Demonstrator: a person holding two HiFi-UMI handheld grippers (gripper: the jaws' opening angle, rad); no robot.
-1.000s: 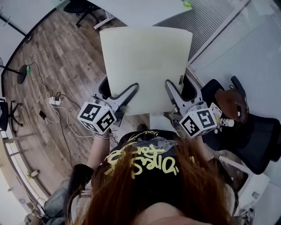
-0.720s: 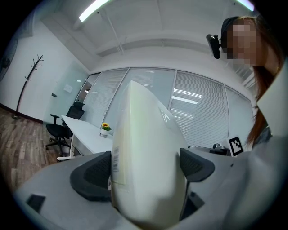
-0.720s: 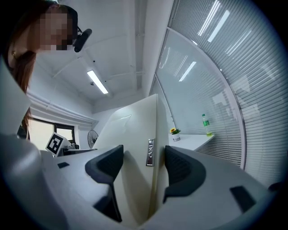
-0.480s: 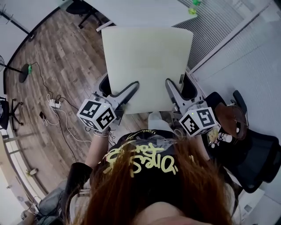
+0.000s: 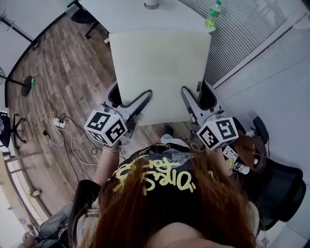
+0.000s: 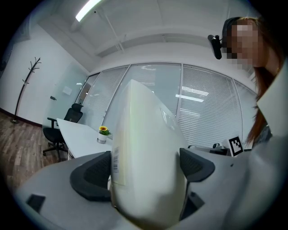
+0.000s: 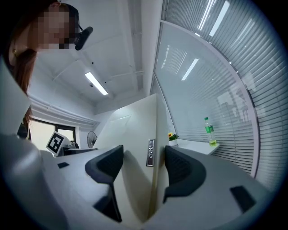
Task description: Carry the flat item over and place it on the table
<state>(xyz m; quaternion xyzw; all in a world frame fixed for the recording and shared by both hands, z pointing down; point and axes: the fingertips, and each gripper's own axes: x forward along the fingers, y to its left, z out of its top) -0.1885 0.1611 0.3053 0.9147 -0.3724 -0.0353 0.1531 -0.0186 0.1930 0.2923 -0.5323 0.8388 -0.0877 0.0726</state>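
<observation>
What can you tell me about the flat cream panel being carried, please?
The panel is a thin, stiff-looking, pale cream rectangular sheet with a smooth matte face. A small printed label sits at its right edge. It is held roughly level above the wooden floor, with its near edge clamped by the left gripper and the right gripper, one toward each corner. Its far edge points at the white table. Nothing else is seen touching it.

The board [image 5: 160, 72] is held at its near edge, left gripper [image 5: 142, 100] leftward, right gripper [image 5: 187, 98] rightward. Beyond it is the tabletop [image 5: 121, 14], with a bottle [image 5: 211, 14] on its right corner.
</observation>
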